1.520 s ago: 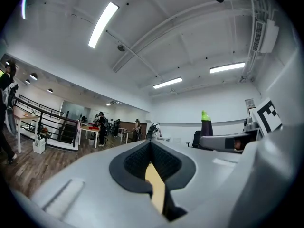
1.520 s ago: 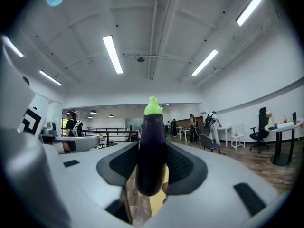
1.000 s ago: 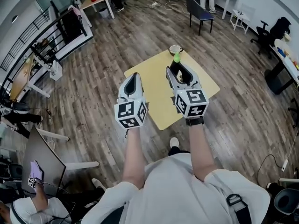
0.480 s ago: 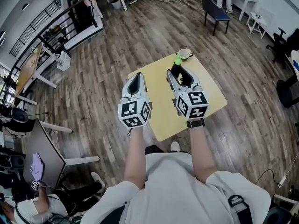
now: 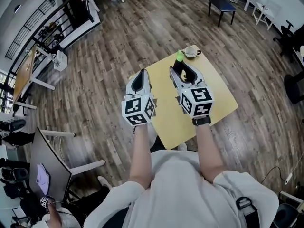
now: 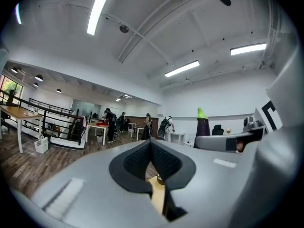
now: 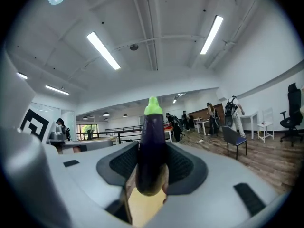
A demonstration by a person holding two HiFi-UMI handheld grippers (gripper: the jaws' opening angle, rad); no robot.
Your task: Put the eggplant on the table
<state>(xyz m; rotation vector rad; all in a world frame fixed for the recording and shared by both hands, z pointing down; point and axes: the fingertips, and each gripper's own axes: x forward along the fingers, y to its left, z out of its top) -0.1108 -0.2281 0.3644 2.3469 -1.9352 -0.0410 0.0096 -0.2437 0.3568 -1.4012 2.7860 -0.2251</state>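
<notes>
A dark purple eggplant (image 7: 151, 148) with a bright green cap stands upright between the jaws of my right gripper (image 7: 152, 167), which is shut on it. In the head view the right gripper (image 5: 183, 70) hangs over the yellow table (image 5: 213, 99), and the eggplant (image 5: 179, 60) sticks out beyond its tips. My left gripper (image 5: 139, 78) is at the table's left edge, its jaws closed together with nothing between them. The left gripper view shows its black pads (image 6: 151, 159) meeting, with the eggplant (image 6: 203, 125) off to the right.
A cup on a saucer (image 5: 192, 52) sits at the table's far corner, just beyond the eggplant. Wood floor surrounds the small table. A blue chair (image 5: 219, 1) and white desks stand farther back, with railings (image 5: 61, 18) at the left. People stand far off.
Both grippers have moved forward and lower over the yellow table, the eggplant still held. The table sits nearer beneath the hands and the cup is closer to the eggplant's tip.
</notes>
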